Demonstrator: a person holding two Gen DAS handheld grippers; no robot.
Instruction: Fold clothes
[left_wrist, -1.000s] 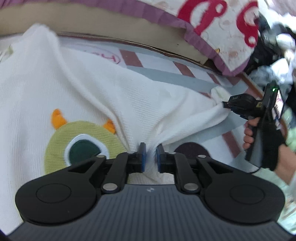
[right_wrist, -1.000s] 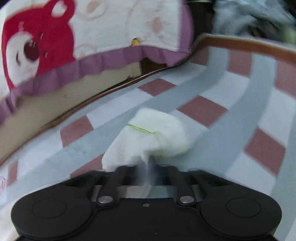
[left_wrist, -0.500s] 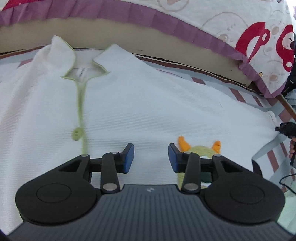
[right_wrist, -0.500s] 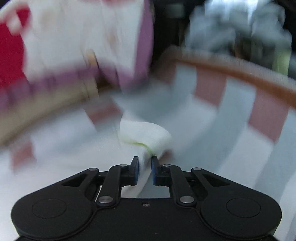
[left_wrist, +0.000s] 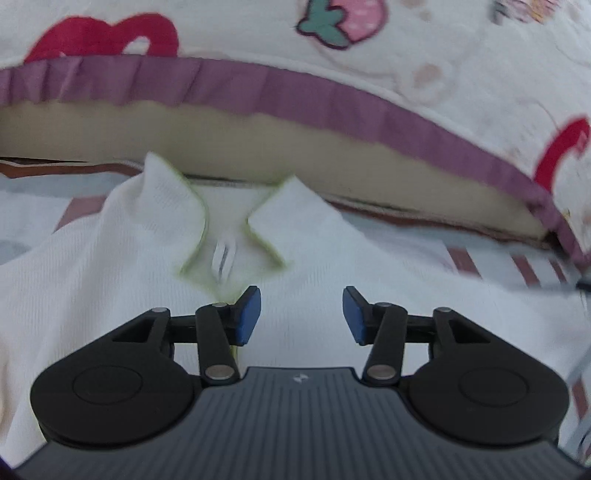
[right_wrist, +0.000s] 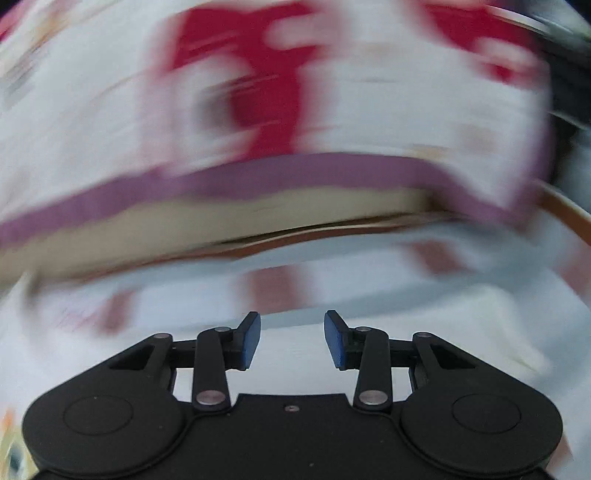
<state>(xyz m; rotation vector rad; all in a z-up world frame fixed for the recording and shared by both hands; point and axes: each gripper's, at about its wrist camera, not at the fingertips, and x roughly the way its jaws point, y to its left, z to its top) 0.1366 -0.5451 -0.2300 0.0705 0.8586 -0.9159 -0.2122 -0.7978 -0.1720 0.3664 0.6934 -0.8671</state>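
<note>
Over white shirt (left_wrist: 369, 258), left claw (left_wrist: 301, 315) wide open, empty

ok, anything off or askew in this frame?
Mostly fine. The white polo shirt lies face up, but its collar is uneven, one point standing up. Both hand-held grippers are open and empty. Right view is motion-blurred.

Left tool (left_wrist: 301, 314) and right tool (right_wrist: 292, 339) — black linkages, blue pads, silver rivets (2 round discs each).

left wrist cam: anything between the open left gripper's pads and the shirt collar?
Nothing but shirt: left gripper open, bare white fabric of the white shirt runs up to its collar. Left wrist view.
</note>
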